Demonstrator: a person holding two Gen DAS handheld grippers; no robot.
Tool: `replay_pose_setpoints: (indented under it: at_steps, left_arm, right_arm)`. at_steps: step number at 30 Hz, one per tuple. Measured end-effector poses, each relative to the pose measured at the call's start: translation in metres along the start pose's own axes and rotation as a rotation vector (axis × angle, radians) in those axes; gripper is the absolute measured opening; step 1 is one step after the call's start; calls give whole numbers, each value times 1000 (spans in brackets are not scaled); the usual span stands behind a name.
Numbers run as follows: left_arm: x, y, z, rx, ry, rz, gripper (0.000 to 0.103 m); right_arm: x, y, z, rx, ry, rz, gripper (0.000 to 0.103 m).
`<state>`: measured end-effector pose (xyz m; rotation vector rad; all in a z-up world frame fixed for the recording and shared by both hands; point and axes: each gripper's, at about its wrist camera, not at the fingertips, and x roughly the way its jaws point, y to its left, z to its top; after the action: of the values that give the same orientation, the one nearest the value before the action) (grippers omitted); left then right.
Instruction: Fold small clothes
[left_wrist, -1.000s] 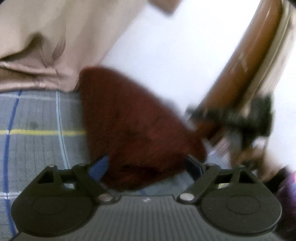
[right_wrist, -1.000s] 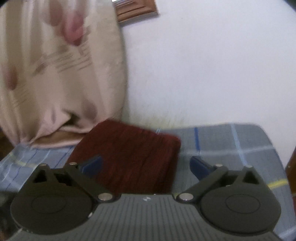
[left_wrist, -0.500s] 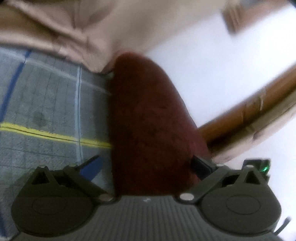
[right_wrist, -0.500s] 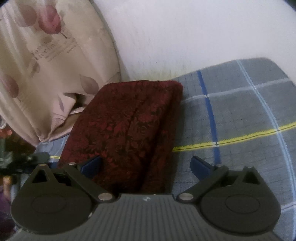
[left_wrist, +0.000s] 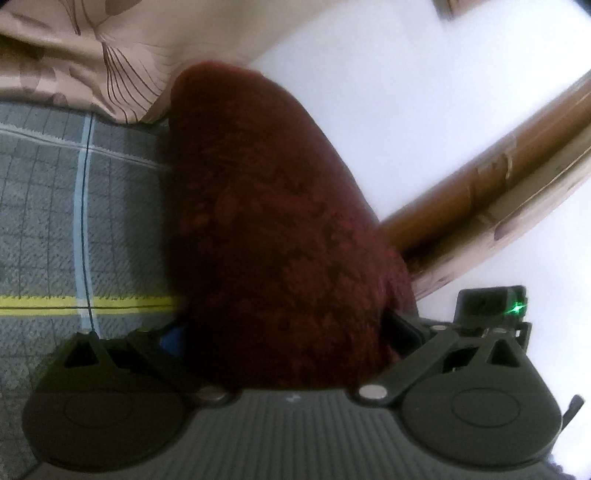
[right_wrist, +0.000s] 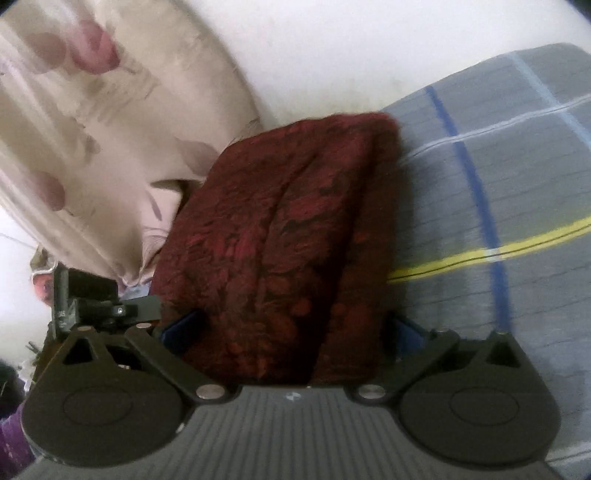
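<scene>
A: Entry. What does the cloth (right_wrist: 280, 240) look like?

B: Dark red, with a darker leaf-like pattern and a fuzzy nap. It is folded into a long, narrow stack, with a crease down its length in the right wrist view. It lies on the grey checked bed sheet (right_wrist: 498, 192), which has blue, white and yellow lines.

A: Orientation?

B: The long axis runs away from both cameras. The far end of the cloth (left_wrist: 266, 206) reaches the beige patterned curtain (left_wrist: 92, 55) and the white wall (right_wrist: 351, 55). The near end sits against both tools. A brown wooden rail (left_wrist: 480, 184) runs beside the cloth, on the side away from the yellow line.

A: Left gripper (left_wrist: 284, 339)?

B: Jaws spread wide, with the near end of the cloth between them. The cloth covers most of the blue pads. Nothing is pinched.

A: Right gripper (right_wrist: 291, 332)?

B: Same: jaws released and wide, straddling the near end of the cloth. One blue fingertip (right_wrist: 181, 325) shows at the cloth's edge. The other tool's black frame is just beside the cloth, on the curtain side.
</scene>
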<state>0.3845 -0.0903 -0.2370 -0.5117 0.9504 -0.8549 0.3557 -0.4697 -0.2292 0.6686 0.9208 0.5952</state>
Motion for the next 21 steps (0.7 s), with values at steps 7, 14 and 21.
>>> replay_pose_setpoints:
  at_steps: [7, 14, 21]
  left_arm:
    - [-3, -19, -9, 60, -31, 69, 77]
    - [-3, -62, -22, 189, -81, 186, 68]
    - [-18, -81, -36, 280, -97, 272, 66]
  right_arm:
    - [0, -4, -5, 33, -43, 27, 83]
    - [-3, 0, -9, 36, -78, 19, 68]
    - [-12, 12, -13, 11, -105, 8, 60]
